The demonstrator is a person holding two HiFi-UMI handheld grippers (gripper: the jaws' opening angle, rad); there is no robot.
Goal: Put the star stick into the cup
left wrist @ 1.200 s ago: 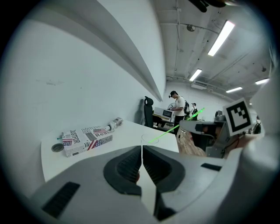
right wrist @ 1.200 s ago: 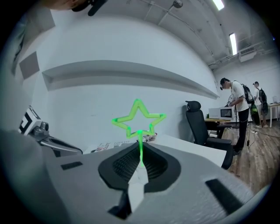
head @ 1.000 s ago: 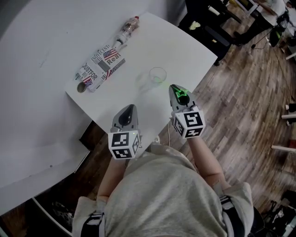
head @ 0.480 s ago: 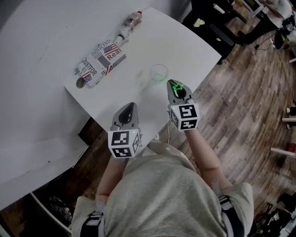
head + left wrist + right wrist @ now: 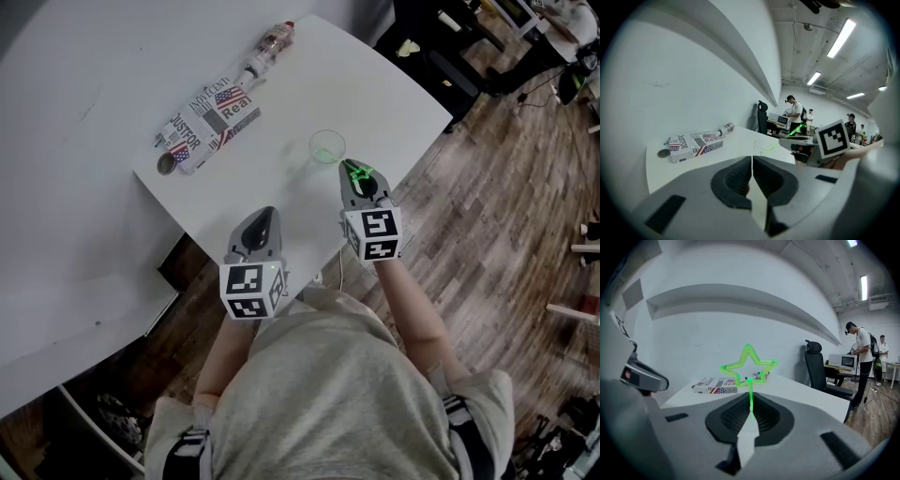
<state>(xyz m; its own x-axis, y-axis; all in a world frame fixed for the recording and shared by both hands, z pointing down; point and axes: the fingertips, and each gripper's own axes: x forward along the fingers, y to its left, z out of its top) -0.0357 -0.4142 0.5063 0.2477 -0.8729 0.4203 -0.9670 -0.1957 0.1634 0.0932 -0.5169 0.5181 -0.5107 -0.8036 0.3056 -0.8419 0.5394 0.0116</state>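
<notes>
A clear cup (image 5: 327, 147) stands upright on the white table (image 5: 112, 75) near its front right edge. My right gripper (image 5: 356, 176) is shut on the thin stem of a green star stick (image 5: 749, 364), whose star head points forward past the fingertips. In the head view the star (image 5: 354, 172) hovers just short of the cup, on its near right side. My left gripper (image 5: 264, 219) sits at the table's near edge, shut with nothing between its jaws. From the left gripper view the cup (image 5: 761, 147) stands ahead with the green stick (image 5: 794, 131) to its right.
A printed flag-pattern box (image 5: 210, 122) lies at the table's left, a small bottle (image 5: 268, 49) beyond it and a round coin-like disc (image 5: 166, 164) at its near end. The table ends close to the cup's right, with wooden floor (image 5: 506, 206) below. People and desks stand in the background.
My right gripper has moved forward towards the cup, carrying the star stick with it. The left gripper has stayed where it was.
</notes>
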